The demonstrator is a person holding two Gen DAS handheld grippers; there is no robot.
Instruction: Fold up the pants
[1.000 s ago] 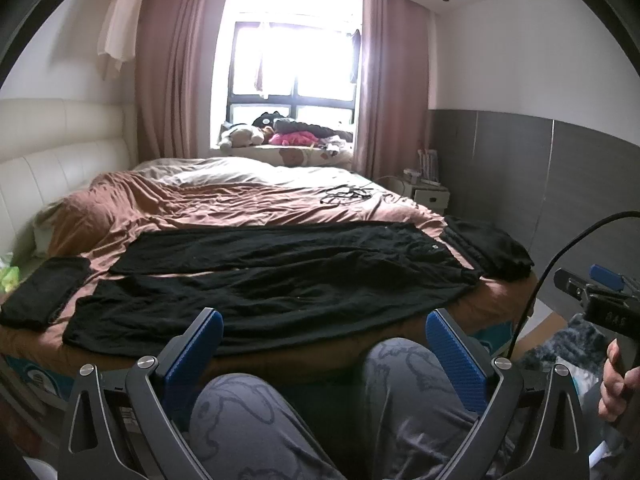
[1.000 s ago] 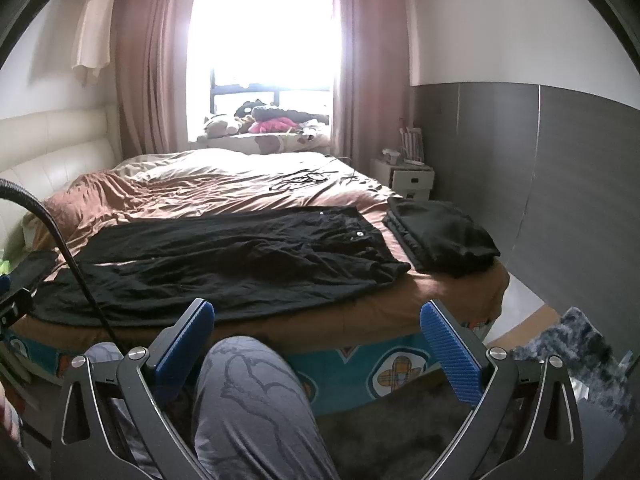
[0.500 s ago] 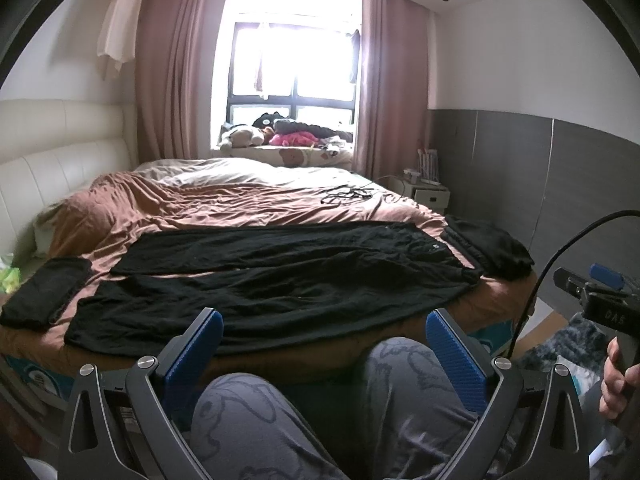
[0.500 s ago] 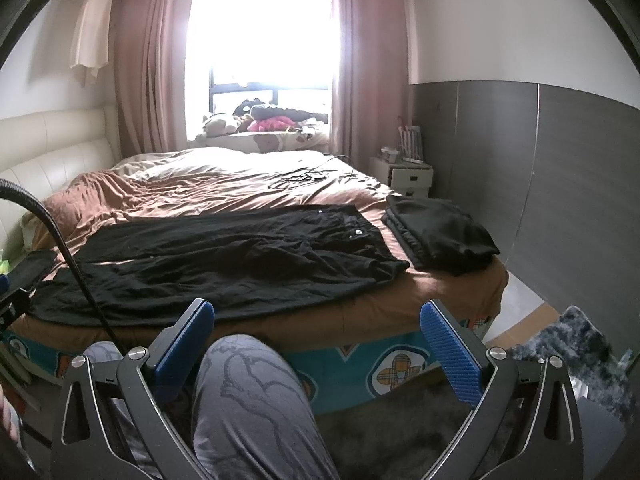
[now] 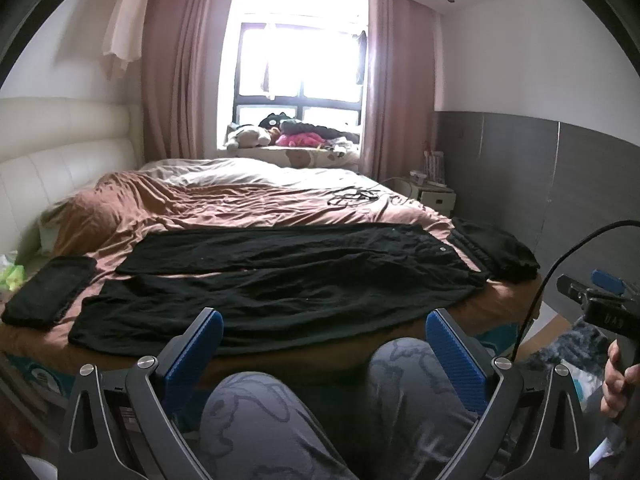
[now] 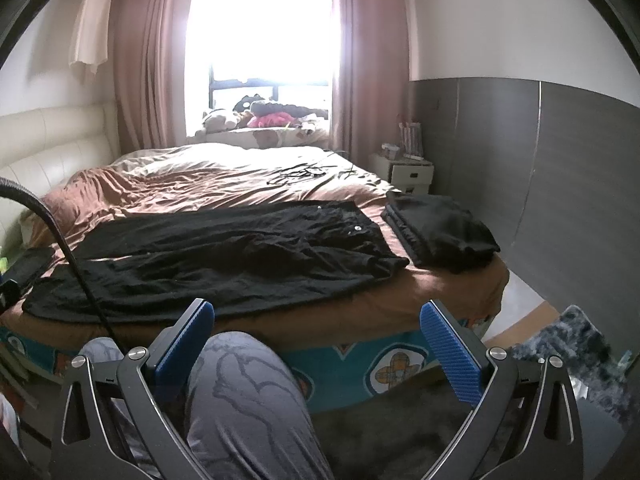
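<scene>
pants: 1 | folded black piles: 2 | bed: 1 | nightstand: 1

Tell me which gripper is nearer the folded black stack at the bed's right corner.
Right. The right gripper hangs open off the bed's near edge, the folded black stack ahead to its right. The left gripper, also open, sits further left, facing the spread pants.

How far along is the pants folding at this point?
Done: the black pants lie spread flat across the bed, legs side by side. A folded dark pile sits by the waistband end, another folded dark item by the leg ends. In hand: nothing; left gripper and right gripper are open, short of the bed. Left: every fold.
</scene>
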